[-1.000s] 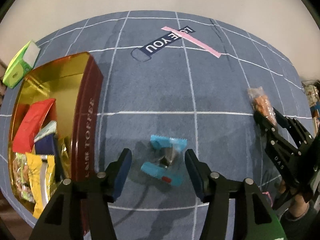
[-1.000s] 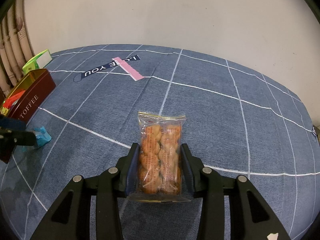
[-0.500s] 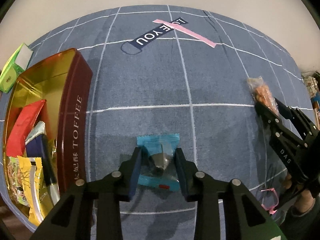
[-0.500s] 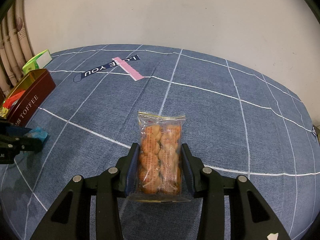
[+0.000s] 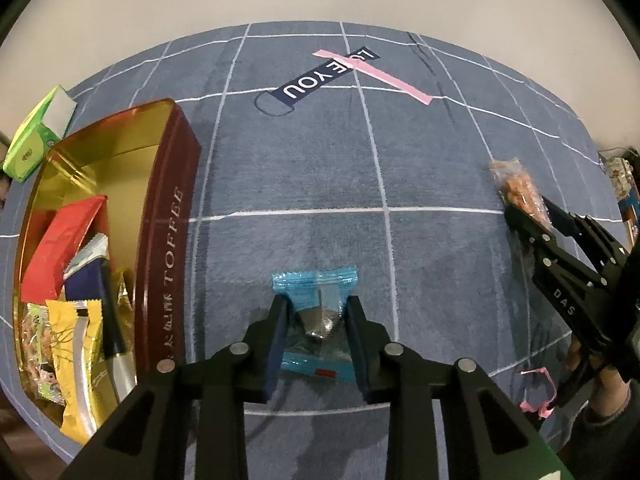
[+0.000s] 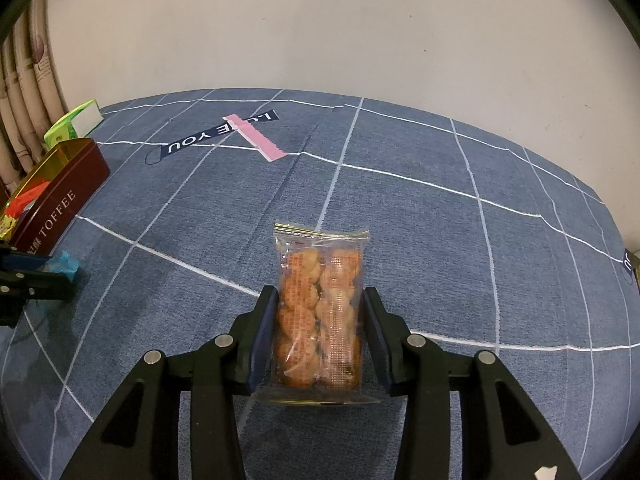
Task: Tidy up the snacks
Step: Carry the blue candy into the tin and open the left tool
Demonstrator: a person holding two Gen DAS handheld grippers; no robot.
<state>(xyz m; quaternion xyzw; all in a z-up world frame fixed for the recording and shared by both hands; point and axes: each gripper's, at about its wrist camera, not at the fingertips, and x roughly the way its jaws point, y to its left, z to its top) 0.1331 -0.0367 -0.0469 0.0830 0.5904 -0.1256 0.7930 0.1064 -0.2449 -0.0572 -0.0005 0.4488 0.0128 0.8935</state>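
Left claw [image 5: 316,322] is clamped across a light, crinkly blue plastic candy wrapper [image 5: 316,320] at lower centre, just right of the red-and-gold toffee tin [image 5: 168,216]. Right claw [image 6: 319,322] pinches a clear, crushable packet of orange biscuits [image 6: 319,312] by its sides.

Matt blue cloth [image 5: 440,184]; glossy metal tin [image 5: 168,216], gold inside; shiny plastic wrappers: blue packet [image 5: 316,292], clear cracker bag [image 6: 320,312].

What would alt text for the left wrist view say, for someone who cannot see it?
The left gripper is shut on a blue packet lying on a blue checked cloth. Left of it stands an open toffee tin holding snacks; at right, the right gripper grips a biscuit pack.
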